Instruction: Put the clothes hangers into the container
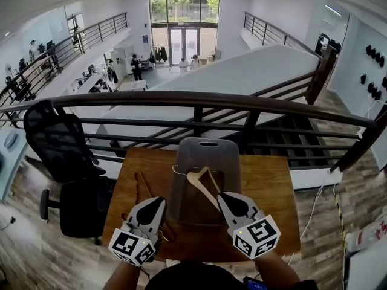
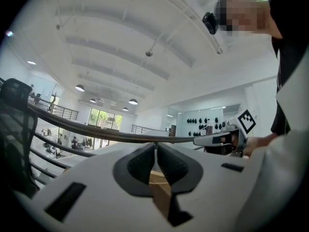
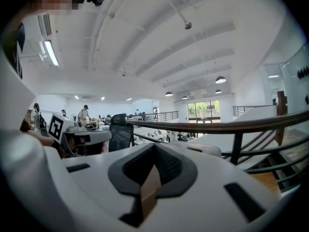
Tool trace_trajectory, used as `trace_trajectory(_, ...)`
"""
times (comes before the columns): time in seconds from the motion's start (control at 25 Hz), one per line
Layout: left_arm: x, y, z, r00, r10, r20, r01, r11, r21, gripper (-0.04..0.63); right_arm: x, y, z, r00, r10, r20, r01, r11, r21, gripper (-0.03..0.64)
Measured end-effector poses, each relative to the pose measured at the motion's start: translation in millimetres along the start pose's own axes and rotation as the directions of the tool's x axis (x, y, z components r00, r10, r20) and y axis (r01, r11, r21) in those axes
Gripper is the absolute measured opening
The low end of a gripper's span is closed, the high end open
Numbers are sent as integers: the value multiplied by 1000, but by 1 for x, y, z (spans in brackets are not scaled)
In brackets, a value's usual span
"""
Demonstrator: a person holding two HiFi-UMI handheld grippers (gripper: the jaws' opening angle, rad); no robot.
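A grey see-through container [image 1: 233,162] stands at the middle of the wooden table [image 1: 269,192]. My right gripper [image 1: 221,196] is shut on one arm of a pale wooden hanger [image 1: 201,182], which slants up over the container's open top with its wire hook to the left. My left gripper [image 1: 159,202] is shut on a darker wooden hanger [image 1: 143,188] lying left of the container. In the left gripper view a strip of wood [image 2: 160,190] sits between the closed jaws of the left gripper [image 2: 155,151]. The right gripper view shows wood [image 3: 149,190] pinched in the right gripper [image 3: 153,153].
A dark metal railing [image 1: 199,100] runs just behind the table's far edge, above an open drop to the floor below. A black office chair [image 1: 63,153] stands close to the table's left side. A thin cable [image 1: 314,207] trails on the floor at the right.
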State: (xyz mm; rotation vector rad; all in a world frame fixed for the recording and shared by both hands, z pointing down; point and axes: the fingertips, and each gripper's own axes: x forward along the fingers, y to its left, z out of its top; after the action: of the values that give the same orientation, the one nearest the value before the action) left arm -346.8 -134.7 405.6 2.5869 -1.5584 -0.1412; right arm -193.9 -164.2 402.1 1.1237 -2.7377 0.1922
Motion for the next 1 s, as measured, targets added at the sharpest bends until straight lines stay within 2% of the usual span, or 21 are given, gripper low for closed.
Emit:
trace_trajectory(0.16, -12, 5, -5, 999, 50, 1, -50, 999, -20, 28, -7, 22, 11, 996, 64, 61, -62, 998, -28, -5)
trace_trajectory(0.32, -28, 13, -14, 993, 117, -12, -118, 993, -19, 28, -11, 59, 23, 980, 175, 96, -171, 984, -55, -5)
trace_trajectory(0.52, -60, 37, -34, 972, 233, -36, -234, 972, -31, 28, 3, 105, 23, 939, 329, 100, -321, 943, -85, -5)
trace_trajectory(0.6, -73, 49, -40, 964, 261, -50, -263, 964, -37, 28, 12, 128, 25, 918, 381, 106, -368, 922, -124, -5)
trace_trajectory(0.68, -82, 64, -44, 961, 271, -62, -273, 962, -28, 29, 24, 153, 20, 906, 419, 63, -404, 900, -164, -5)
trace_trajectory(0.8, -97, 94, -44, 960, 274, -56, -276, 961, -35, 29, 55, 188, 1, 904, 427, -24, -423, 884, -197, -5)
trace_trajectory(0.88, -110, 116, -42, 962, 265, -58, -268, 963, -41, 29, 84, 209, -16, 911, 407, -62, -411, 891, -190, -5)
trace_trajectory(1.0, -125, 145, -43, 968, 239, -72, -241, 970, -32, 29, 127, 231, -51, 918, 376, -127, -391, 911, -128, -5)
